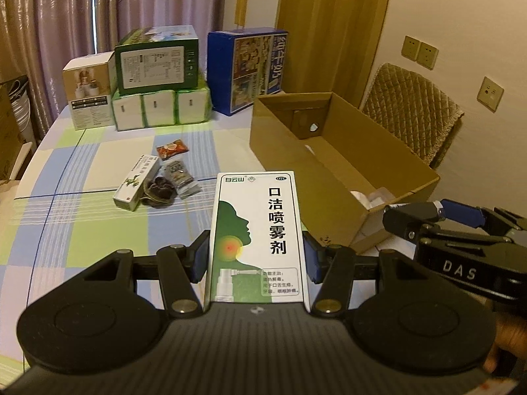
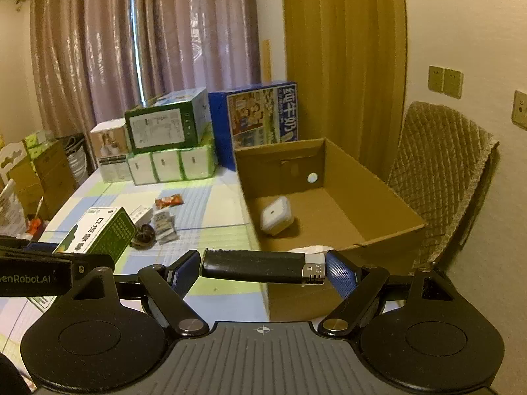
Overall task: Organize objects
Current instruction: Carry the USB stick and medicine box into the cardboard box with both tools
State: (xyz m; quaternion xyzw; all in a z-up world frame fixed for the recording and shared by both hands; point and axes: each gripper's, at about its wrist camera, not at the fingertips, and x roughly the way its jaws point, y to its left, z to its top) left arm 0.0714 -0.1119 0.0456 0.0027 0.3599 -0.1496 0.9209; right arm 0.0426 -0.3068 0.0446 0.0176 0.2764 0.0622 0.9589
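Left wrist view: the left gripper is held level above the tabletop, its fingers clamped on the two long sides of one white-and-green spray box, which points forward along them. The right gripper enters from the right, beside the near corner of one open cardboard box.

Right wrist view: the right gripper is held level at the near rim of the cardboard box, its fingers clamped end to end on one black lighter lying crosswise, metal head to the right. One white square container lies on the box floor.

On the tabletop, well apart from both grippers, lie one small carton, one dark crumpled item and two snack packets. Five packages are stacked at the far edge.
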